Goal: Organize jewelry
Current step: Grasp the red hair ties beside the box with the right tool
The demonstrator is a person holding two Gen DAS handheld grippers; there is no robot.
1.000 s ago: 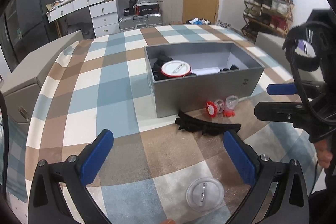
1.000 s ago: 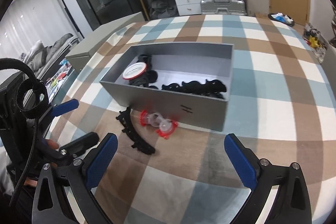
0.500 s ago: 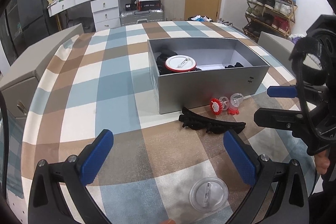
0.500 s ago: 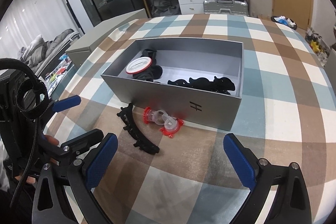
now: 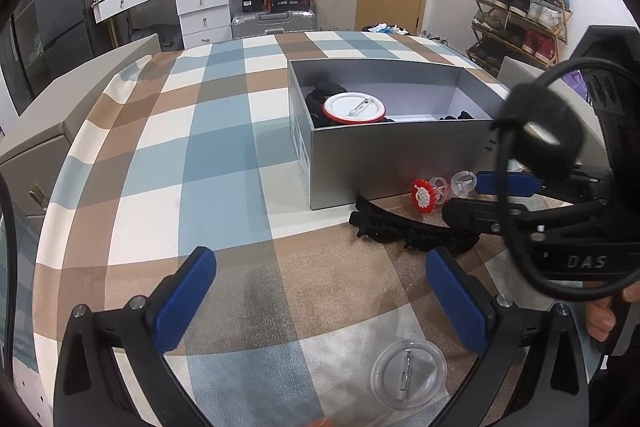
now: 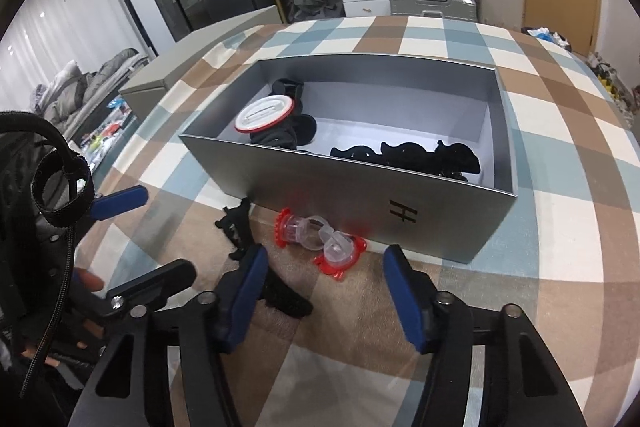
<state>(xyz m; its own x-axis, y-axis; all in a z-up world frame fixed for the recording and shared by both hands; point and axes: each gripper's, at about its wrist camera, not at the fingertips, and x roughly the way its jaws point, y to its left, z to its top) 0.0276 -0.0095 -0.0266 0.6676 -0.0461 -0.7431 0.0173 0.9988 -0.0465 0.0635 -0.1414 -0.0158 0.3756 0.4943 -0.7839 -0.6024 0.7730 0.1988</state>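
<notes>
An open grey box (image 5: 400,163) (image 6: 360,195) stands on the checked tablecloth. It holds a red-rimmed white badge (image 5: 354,108) (image 6: 265,115) and black hair pieces (image 6: 408,157). In front of the box lie a red and clear hair clip (image 6: 320,239) (image 5: 436,191) and a long black hair clip (image 5: 412,227) (image 6: 264,267). A clear round badge (image 5: 408,379) lies near my left gripper. My left gripper (image 5: 320,303) is open and empty. My right gripper (image 6: 324,291) is partly open and empty, low over the table just before the red and clear clip; its left finger (image 6: 244,291) overlaps the black clip.
A grey cabinet (image 5: 60,115) borders the table's left side. A white desk with drawers (image 5: 176,3), a suitcase (image 5: 276,21) and a shoe rack (image 5: 520,11) stand behind the table. The cloth left of the box is bare (image 5: 180,167).
My right gripper has moved forward and down toward the clips and its fingers have narrowed. My left gripper has shifted slightly closer to the box and stays open.
</notes>
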